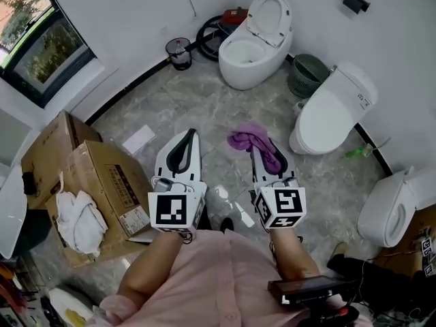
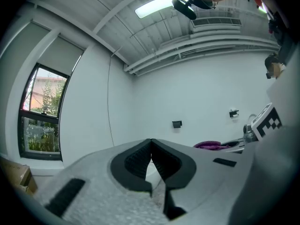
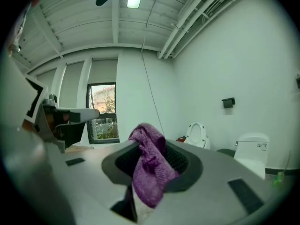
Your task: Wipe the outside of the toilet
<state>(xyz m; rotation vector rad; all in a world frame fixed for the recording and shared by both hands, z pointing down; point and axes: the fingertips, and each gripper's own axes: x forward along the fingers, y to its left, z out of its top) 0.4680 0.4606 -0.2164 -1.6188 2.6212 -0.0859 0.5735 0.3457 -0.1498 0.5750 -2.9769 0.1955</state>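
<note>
A white toilet (image 1: 253, 46) with its lid raised stands at the far wall, small in the right gripper view as the toilet (image 3: 197, 135). My right gripper (image 1: 261, 142) is shut on a purple cloth (image 1: 251, 140), which hangs bunched between the jaws as the cloth (image 3: 149, 165). My left gripper (image 1: 192, 132) is held beside it, shut with nothing between its jaws (image 2: 151, 142). Both grippers are held well short of the toilet, over the grey marbled floor (image 1: 204, 107).
A second toilet (image 1: 332, 111) with its lid down stands at the right wall, a third (image 1: 392, 206) nearer me. A green basket (image 1: 308, 75), a small black bin (image 1: 179, 52), a green spray bottle (image 1: 361, 151) and cardboard boxes (image 1: 85, 182) at left surround the floor.
</note>
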